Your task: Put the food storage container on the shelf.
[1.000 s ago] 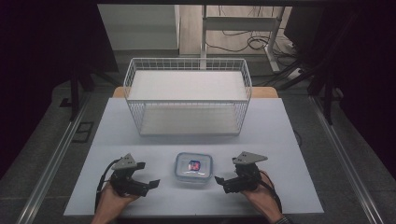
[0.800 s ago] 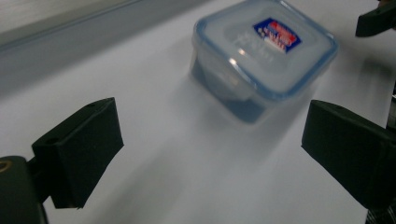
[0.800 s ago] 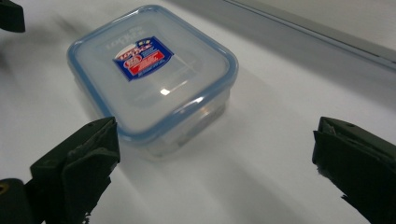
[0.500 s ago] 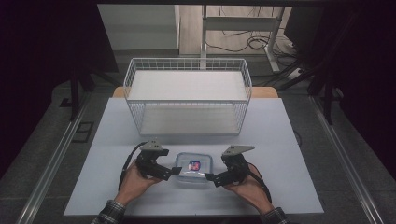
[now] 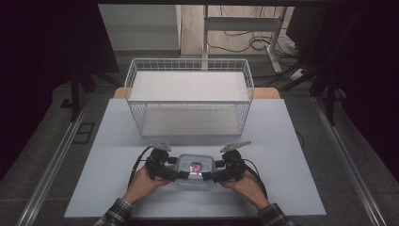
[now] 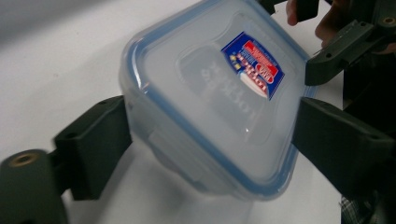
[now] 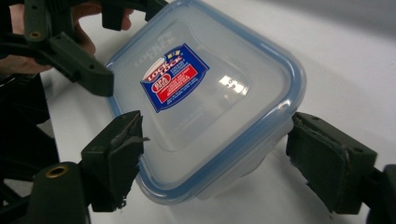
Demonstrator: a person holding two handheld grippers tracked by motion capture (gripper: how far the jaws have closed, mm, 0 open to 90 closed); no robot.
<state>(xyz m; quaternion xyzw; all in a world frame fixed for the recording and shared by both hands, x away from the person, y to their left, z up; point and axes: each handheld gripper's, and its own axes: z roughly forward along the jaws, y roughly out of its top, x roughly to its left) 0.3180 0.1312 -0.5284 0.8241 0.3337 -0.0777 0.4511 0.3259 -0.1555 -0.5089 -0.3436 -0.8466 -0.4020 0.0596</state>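
A clear plastic container with a blue-rimmed lid and a red and blue sticker sits near the table's front edge. My left gripper holds it from the left and my right gripper from the right. In the left gripper view the container fills the gap of the left gripper, both jaws pressing its sides. The right gripper view shows the container between the jaws of the right gripper, which touch its rim and wall. The container looks tilted, with a shadow beneath it.
A white wire basket stands at the back of the pale table, its inside bare. Bare tabletop lies between the basket and the container. Dark floor, metal rails and cables surround the table.
Both grippers moved inward from the sides of the container and closed on it. The hands now sit right against it.
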